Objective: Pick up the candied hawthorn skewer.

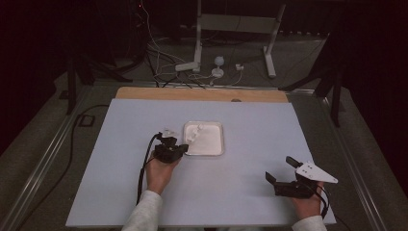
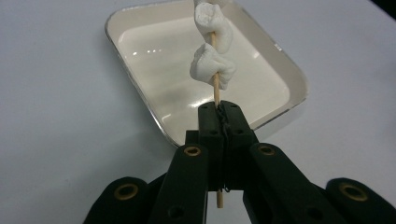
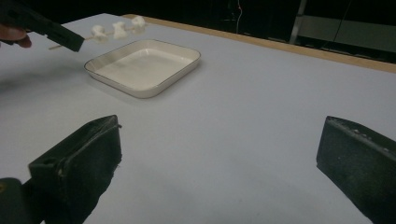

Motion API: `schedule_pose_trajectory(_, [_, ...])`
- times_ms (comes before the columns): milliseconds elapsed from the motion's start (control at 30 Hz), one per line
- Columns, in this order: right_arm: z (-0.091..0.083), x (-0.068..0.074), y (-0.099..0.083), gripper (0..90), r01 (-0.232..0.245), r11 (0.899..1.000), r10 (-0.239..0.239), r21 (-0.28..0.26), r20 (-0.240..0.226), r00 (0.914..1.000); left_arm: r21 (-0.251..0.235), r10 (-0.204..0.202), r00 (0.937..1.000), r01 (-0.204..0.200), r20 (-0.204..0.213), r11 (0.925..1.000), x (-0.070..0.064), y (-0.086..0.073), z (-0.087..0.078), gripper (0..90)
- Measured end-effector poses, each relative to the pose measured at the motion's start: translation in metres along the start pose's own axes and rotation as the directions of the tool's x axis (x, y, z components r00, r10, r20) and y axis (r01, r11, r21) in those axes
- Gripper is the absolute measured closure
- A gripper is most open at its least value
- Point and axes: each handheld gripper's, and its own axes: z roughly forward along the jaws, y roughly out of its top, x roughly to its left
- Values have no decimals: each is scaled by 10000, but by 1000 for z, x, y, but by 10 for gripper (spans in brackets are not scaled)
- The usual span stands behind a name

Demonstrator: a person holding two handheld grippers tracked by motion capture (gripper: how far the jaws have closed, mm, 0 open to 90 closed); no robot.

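My left gripper (image 2: 219, 114) is shut on the lower part of a thin wooden skewer (image 2: 215, 86) that carries white marshmallows (image 2: 212, 65). It holds the skewer in the air above the near left part of a white square tray (image 2: 140, 93). In the high view the left gripper (image 1: 182, 147) sits at the tray's (image 1: 222, 139) left edge, with the marshmallows (image 1: 194, 131) over its corner. My right gripper (image 1: 280, 169) hovers near the table's front right, open wide, with nothing between its jaws. From the right gripper (image 3: 219, 154) view the skewer's three marshmallows (image 3: 117, 31) show beside the tray (image 3: 140, 93).
The light grey tabletop (image 1: 250, 187) has a wooden strip (image 1: 202, 94) along its far edge. Beyond it, cables and a white stand (image 1: 197, 62) lie on the dark floor. The tray looks bare inside.
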Motion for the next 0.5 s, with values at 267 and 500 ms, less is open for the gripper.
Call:
schedule_pose_trajectory(267, [1, 1, 0, 1, 21, 10000, -21, 10, -16, 10000, -379, 75, 9993, -61, 372, 9993, 2, -3, -15, 900])
schedule_pose_trajectory(500, [0, 0, 0, 1, 12, 10000, -12, 10, 8, 10000, -831, 229, 9971, -168, 726, 9964, 4, -7, -24, 900])
